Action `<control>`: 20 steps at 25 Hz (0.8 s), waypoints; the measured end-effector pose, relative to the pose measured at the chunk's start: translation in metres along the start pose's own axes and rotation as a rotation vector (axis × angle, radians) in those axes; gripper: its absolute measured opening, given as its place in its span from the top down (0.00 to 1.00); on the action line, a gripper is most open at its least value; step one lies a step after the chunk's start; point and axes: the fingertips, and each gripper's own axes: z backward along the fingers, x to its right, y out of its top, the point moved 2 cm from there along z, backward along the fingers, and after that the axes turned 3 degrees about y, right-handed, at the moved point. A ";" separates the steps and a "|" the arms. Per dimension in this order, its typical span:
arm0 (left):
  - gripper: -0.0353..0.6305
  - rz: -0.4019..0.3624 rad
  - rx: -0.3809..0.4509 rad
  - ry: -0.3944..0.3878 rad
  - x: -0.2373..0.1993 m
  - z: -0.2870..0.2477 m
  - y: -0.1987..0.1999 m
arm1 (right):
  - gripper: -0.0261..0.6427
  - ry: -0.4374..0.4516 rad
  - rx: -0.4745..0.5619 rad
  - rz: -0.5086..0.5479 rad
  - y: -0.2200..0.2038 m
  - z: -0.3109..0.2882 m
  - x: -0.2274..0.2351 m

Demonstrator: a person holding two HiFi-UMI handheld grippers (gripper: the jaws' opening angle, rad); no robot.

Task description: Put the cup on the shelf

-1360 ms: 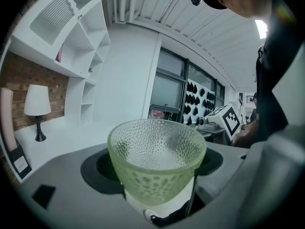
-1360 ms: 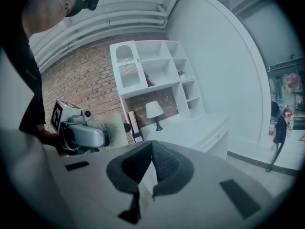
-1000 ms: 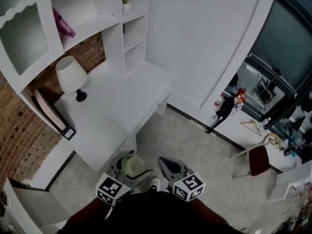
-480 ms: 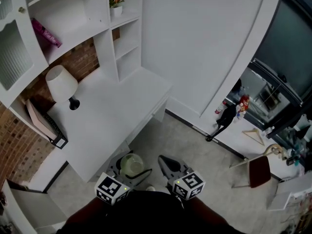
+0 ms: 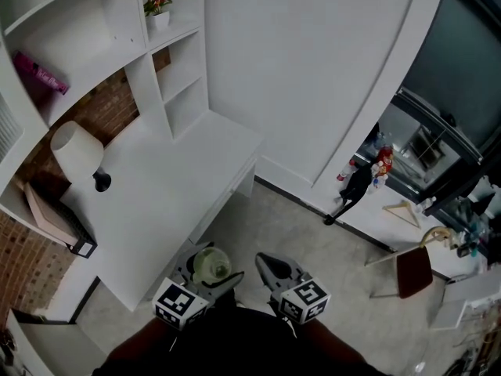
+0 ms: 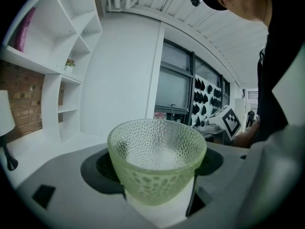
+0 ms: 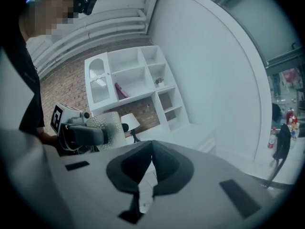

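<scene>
Pick-up looks sorted on our end: the green dimpled cup (image 5: 210,263) sits upright between the jaws of the left gripper (image 5: 208,274), which pinches it low on its sides. What's left is the whole carry and set-down, since the cup is well apart from the shelf (image 5: 168,31), out past the tabletop (image 5: 172,178) below that shelf. Our right gripper (image 7: 151,149) is pressed together on nothing, equally far from the shelf.
</scene>
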 end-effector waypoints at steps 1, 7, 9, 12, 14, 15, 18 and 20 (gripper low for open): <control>0.35 0.002 0.001 -0.007 -0.003 -0.007 -0.001 | 0.95 -0.007 -0.002 -0.002 -0.001 -0.002 0.006; 0.35 -0.006 0.021 -0.040 -0.039 -0.053 0.011 | 0.95 -0.044 -0.016 0.006 0.009 -0.024 0.048; 0.35 -0.006 0.032 -0.038 -0.056 -0.068 0.021 | 0.95 -0.050 -0.016 0.024 0.021 -0.036 0.061; 0.35 -0.001 0.042 -0.032 -0.085 -0.090 0.038 | 0.95 -0.046 -0.027 0.042 0.039 -0.061 0.083; 0.35 -0.011 0.052 -0.019 -0.107 -0.101 0.049 | 0.95 -0.036 -0.034 0.065 0.056 -0.081 0.095; 0.35 -0.020 0.056 -0.010 -0.119 -0.106 0.053 | 0.95 -0.031 -0.032 0.083 0.066 -0.091 0.101; 0.35 -0.035 0.057 0.016 -0.155 -0.121 0.065 | 0.95 -0.017 -0.015 0.132 0.097 -0.121 0.117; 0.35 -0.023 0.076 0.028 -0.178 -0.131 0.074 | 0.95 -0.008 -0.003 0.148 0.115 -0.143 0.128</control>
